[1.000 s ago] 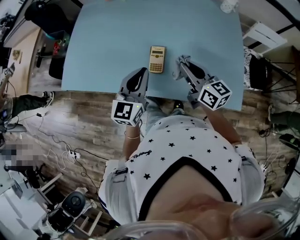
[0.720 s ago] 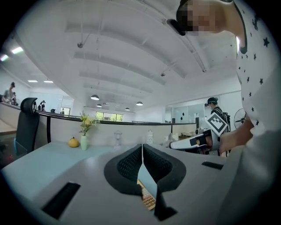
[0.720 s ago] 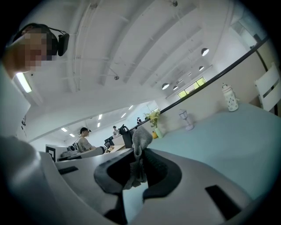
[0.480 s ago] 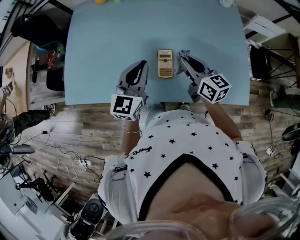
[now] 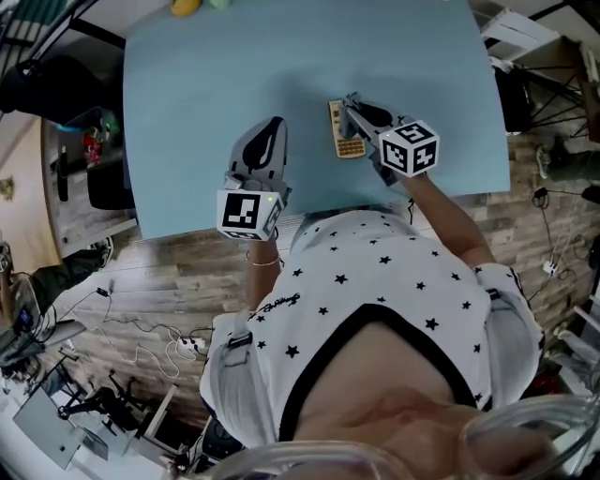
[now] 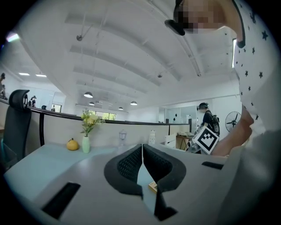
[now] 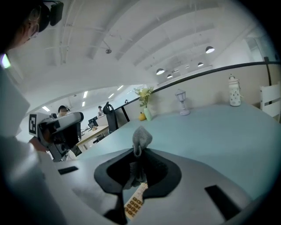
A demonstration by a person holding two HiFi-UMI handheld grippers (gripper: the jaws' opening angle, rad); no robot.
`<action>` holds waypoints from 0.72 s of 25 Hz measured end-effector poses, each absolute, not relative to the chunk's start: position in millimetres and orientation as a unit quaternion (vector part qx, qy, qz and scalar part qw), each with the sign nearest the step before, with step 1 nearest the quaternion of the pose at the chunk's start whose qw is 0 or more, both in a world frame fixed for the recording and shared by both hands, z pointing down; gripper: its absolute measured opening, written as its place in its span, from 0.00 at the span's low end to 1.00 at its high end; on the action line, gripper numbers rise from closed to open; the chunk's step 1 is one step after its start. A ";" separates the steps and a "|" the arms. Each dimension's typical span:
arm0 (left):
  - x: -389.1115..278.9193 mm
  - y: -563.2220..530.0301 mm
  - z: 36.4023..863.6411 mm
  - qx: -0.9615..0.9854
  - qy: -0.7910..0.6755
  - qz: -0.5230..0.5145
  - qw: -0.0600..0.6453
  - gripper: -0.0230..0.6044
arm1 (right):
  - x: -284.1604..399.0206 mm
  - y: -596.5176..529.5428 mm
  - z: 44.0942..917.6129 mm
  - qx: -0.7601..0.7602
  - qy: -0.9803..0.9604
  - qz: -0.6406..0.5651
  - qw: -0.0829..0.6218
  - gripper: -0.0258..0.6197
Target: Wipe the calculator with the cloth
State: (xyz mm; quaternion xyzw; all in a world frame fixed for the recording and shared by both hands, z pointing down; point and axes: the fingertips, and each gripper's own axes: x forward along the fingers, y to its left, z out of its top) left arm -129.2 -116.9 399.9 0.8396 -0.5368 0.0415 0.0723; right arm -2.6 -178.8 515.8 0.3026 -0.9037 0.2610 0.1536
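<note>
A yellow calculator (image 5: 345, 132) lies on the light blue table (image 5: 206, 84), tilted, and its keys show under the jaws in the right gripper view (image 7: 134, 203). My right gripper (image 5: 352, 105) is shut on a grey cloth (image 7: 141, 139) and sits over the calculator's upper part. The cloth bunches up above the jaw tips. My left gripper (image 5: 267, 133) is shut with nothing in it, left of the calculator and apart from it; a corner of the calculator (image 6: 153, 186) peeks below its jaws.
A yellow fruit (image 5: 186, 7) lies at the table's far edge. In the gripper views a vase of flowers (image 6: 87, 130), a small lamp (image 7: 181, 102) and a white bottle (image 7: 235, 90) stand along the far side. A black chair (image 6: 17, 118) is at the left.
My right gripper with the cloth has moved left onto the calculator, which now lies tilted. The left gripper has hardly moved. The head view has shifted toward the table.
</note>
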 end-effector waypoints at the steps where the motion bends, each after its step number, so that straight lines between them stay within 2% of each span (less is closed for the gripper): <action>1: -134.7 -117.7 400.8 0.840 -0.536 0.040 0.073 0.09 | -6.2 -180.7 522.2 0.305 -0.901 0.263 0.160 0.12; 9: -178.3 -129.8 408.0 0.846 -0.526 0.045 0.076 0.09 | -30.7 -195.6 577.0 0.336 -0.876 0.256 0.231 0.12; 18: -188.1 -137.5 413.2 0.856 -0.509 0.036 0.086 0.09 | -33.7 -196.3 602.9 0.347 -0.860 0.246 0.283 0.12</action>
